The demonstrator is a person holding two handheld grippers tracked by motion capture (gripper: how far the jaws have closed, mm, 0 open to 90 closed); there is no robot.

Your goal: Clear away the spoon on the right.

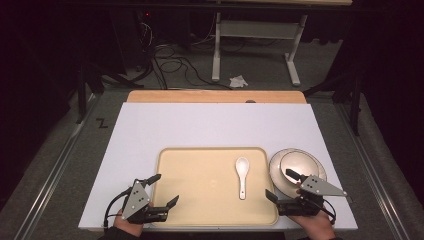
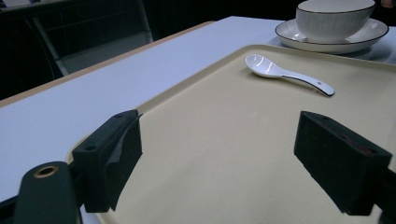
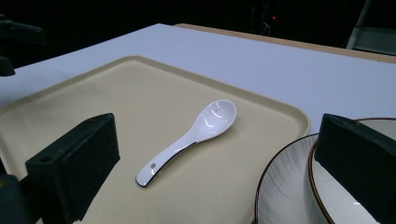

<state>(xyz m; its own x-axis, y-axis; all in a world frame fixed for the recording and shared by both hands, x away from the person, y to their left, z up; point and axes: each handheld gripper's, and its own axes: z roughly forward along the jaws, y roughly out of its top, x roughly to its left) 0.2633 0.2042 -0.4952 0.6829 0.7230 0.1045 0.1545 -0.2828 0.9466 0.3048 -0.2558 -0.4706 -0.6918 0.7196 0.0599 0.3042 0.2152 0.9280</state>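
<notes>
Fingers apart on both grippers; spoon on tray, bowl on plate beside.

We see the white tabletop lit brightly and evenly from above in the high view, while the floor toward twelve o'clock and both sides sink into near black. Shadows are soft and short. The spoon carries small glare spots on its bowl in the right gripper view. In both gripper views the black jaws at six o'clock look soft and slightly blurred, and the backgrounds at twelve o'clock go dark and grainy.
</notes>
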